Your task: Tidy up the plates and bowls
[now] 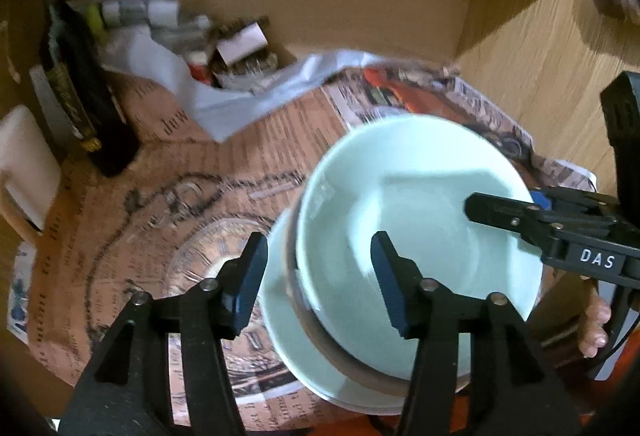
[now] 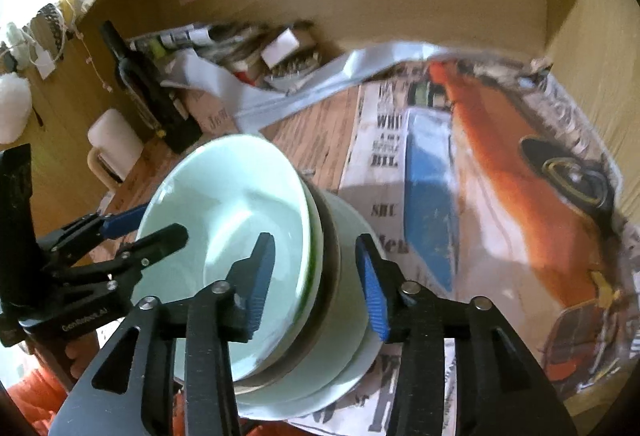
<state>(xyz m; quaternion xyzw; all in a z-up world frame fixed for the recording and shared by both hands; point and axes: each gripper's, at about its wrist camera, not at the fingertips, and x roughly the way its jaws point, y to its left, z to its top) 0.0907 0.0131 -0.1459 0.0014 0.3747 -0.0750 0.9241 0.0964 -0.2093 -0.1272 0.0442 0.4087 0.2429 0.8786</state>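
A pale green bowl (image 1: 416, 236) sits tilted on a pale green plate (image 1: 288, 340), on the newspaper-lined shelf. It also shows in the right wrist view (image 2: 224, 228), with the plate (image 2: 352, 368) under it. My left gripper (image 1: 320, 276) straddles the bowl's near-left rim with its jaws apart. My right gripper (image 2: 316, 280) straddles the opposite rim with its jaws apart, one finger inside the bowl. In the left wrist view the right gripper (image 1: 504, 209) reaches in from the right. In the right wrist view the left gripper (image 2: 152, 228) comes in from the left. A clear glass plate (image 1: 216, 252) lies left of the stack.
A dark bottle (image 1: 80, 95) and a white mug (image 1: 24, 171) stand at the left. Clutter of tubes and boxes (image 1: 192, 35) with a white plastic bag (image 1: 224, 99) fills the back. Wooden shelf walls (image 1: 400, 15) close in the back and right.
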